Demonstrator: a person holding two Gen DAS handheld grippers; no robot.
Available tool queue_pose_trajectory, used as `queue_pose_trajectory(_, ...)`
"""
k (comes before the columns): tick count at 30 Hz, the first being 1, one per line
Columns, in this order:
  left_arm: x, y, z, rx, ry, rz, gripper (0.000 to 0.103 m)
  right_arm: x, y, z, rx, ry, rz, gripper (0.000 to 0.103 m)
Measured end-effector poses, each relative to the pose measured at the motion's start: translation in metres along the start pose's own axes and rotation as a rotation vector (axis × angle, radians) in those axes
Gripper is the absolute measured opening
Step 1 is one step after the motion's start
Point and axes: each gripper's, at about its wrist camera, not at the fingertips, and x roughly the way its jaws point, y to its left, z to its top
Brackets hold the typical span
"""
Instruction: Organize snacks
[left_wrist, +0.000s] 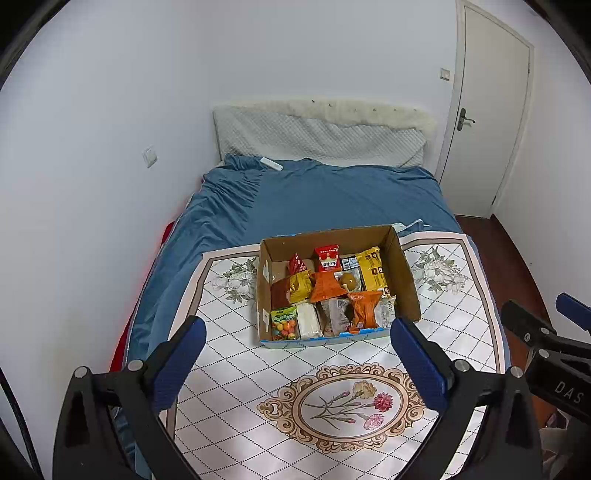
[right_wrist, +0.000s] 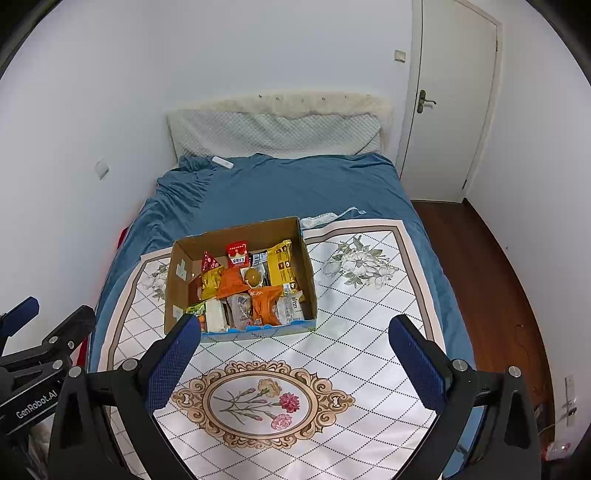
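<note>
While both tools hang above the near edge of the patterned mat (left_wrist: 236, 369), the left gripper (left_wrist: 297, 363) and the right gripper (right_wrist: 293, 363) each hold 2 blue-padded fingers spread wide, gripping nothing. On the mat's far half, toward its left edge, sits an open cardboard box (right_wrist: 306, 266) packed with snacks (right_wrist: 255, 291) in red, yellow, orange and white wrappers. Beneath the mat lies a bed with a blue sheet (right_wrist: 295, 188).

right tongs (right_wrist: 294, 334) gape wide above the floral mat (right_wrist: 369, 332); cardboard box (right_wrist: 308, 273) of snacks sits beyond
</note>
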Motion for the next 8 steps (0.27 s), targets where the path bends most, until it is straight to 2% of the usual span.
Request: queue_pose_trajectory(8, 0.0015, 0.0004, -0.001, 0.002, -0.002, 0.001, 0.102, -0.0007, -0.0005, -0.0008, 0.0, -0.002, -0.001, 0.103)
